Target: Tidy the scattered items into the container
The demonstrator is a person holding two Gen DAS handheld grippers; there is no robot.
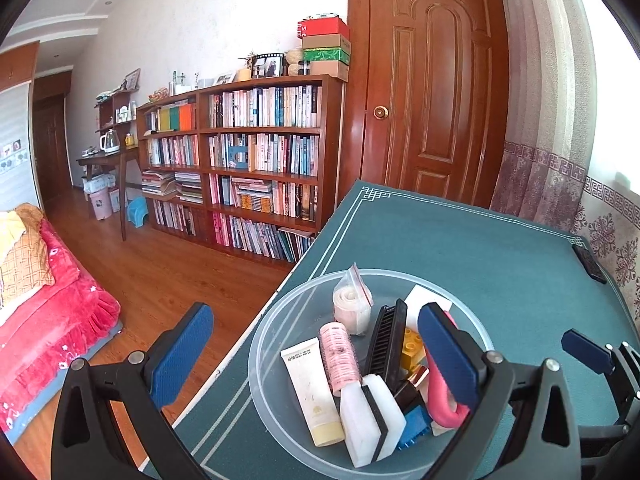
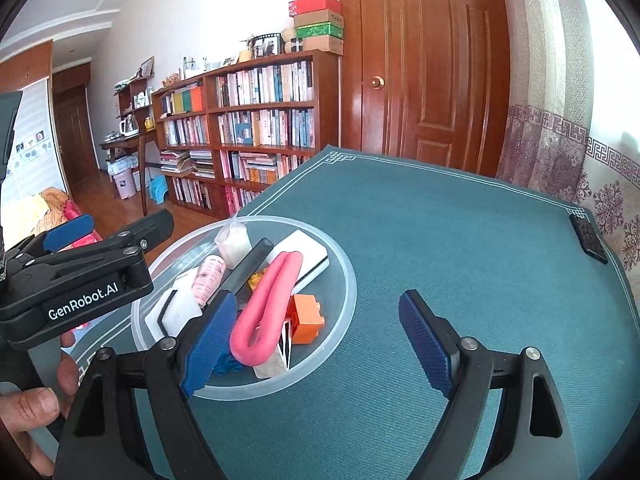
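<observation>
A clear round plastic bowl (image 1: 280, 312) (image 2: 346, 280) sits on the green table mat. It holds a white tube (image 1: 312, 392), a pink roller (image 1: 340, 356), a black comb (image 1: 388, 340), a white sponge (image 1: 372, 420), a pink foam loop (image 2: 268, 304), an orange brick (image 2: 308, 318), a white box (image 2: 304, 256) and a zip bag (image 1: 352, 304). My left gripper (image 1: 316, 356) hangs open just above the bowl's near side, holding nothing. My right gripper (image 2: 320, 342) is open and empty, its left finger over the bowl's near rim.
A black flat remote-like object (image 1: 588, 264) (image 2: 588, 238) lies at the mat's far right corner. The table's left edge drops to a wooden floor, with a bookcase (image 1: 248, 152) and door beyond. A hand (image 2: 36, 404) grips the left tool's handle at lower left.
</observation>
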